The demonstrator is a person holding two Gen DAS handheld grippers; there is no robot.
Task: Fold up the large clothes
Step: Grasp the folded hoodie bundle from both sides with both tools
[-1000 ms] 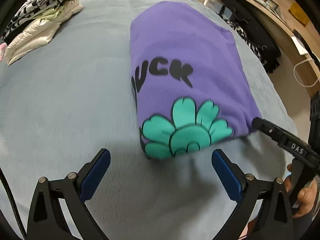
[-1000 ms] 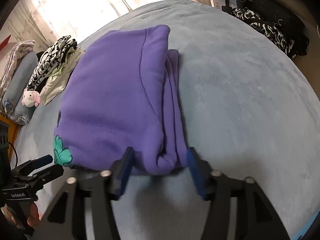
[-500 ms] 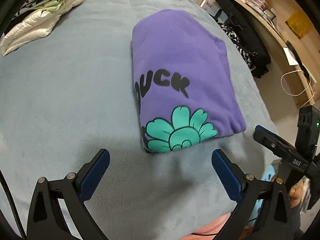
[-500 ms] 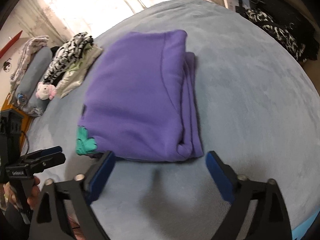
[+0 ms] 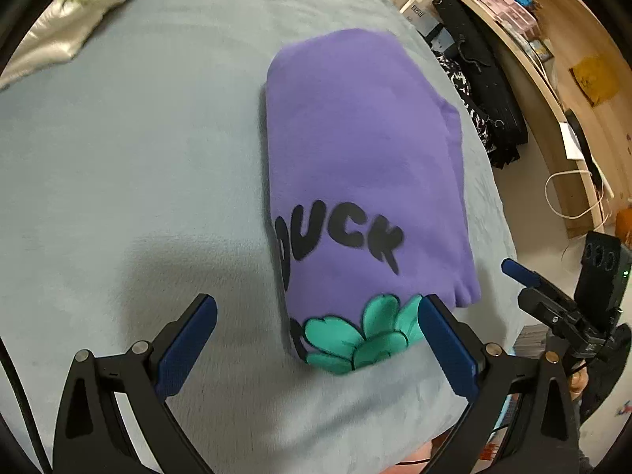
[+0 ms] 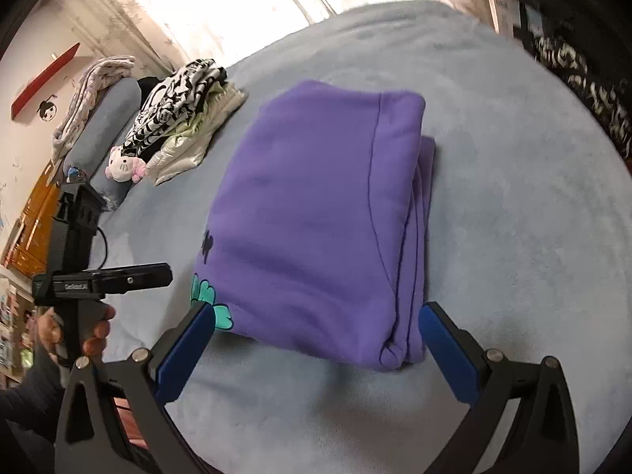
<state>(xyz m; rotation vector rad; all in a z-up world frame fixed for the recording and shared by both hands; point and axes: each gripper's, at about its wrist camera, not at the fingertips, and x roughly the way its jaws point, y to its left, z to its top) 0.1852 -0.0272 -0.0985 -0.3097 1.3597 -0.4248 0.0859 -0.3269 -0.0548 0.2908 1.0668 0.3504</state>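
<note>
Centrally, folded purple sweatshirt (image 6: pixel 316 221) flat on grey bed (image 6: pixel 513 166).

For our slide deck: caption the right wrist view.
Open right gripper faces a folded purple sweatshirt on a blue blanket.

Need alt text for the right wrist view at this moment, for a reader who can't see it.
A folded purple sweatshirt lies on a grey-blue blanket, just ahead of the open right tool, which holds nothing. The left tool hovers at the left edge, and a stack of folded clothes sits beside a pink-and-white plush toy farther back.
</note>
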